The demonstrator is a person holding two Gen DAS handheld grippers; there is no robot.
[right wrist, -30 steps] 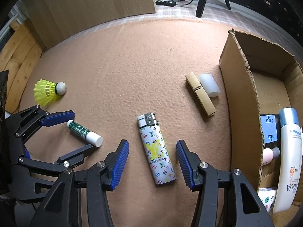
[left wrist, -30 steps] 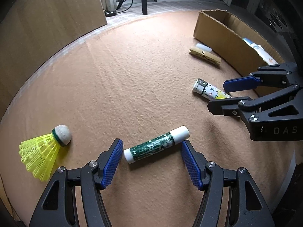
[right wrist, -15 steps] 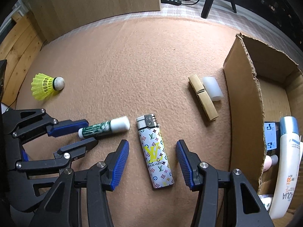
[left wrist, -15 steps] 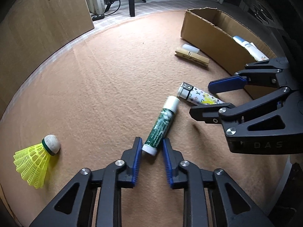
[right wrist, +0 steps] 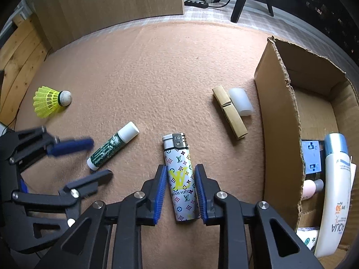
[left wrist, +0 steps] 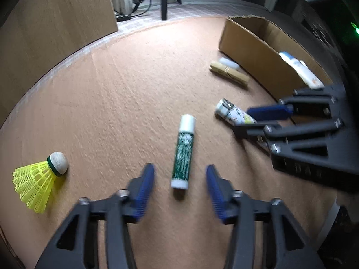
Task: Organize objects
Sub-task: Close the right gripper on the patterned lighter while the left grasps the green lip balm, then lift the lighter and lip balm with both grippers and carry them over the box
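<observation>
Tan felt-covered worktop (right wrist: pixel 157 67). Wood panel (right wrist: pixel 112 2) upright behind it. Black power strip (right wrist: pixel 196 3) with cables on floor beyond; dark stand legs (right wrist: pixel 241 4) nearby.

Ahead of my right gripper (right wrist: pixel 180 190) the mat (right wrist: pixel 157 71) is free up to its far edge. To its right, the clothespin (right wrist: pixel 229 112) and the white cap (right wrist: pixel 240 102) lie before the cardboard box (right wrist: pixel 280 116) wall. To its left my left gripper (right wrist: pixel 89 157) and the lip balm (right wrist: pixel 113 145) block passage.
</observation>
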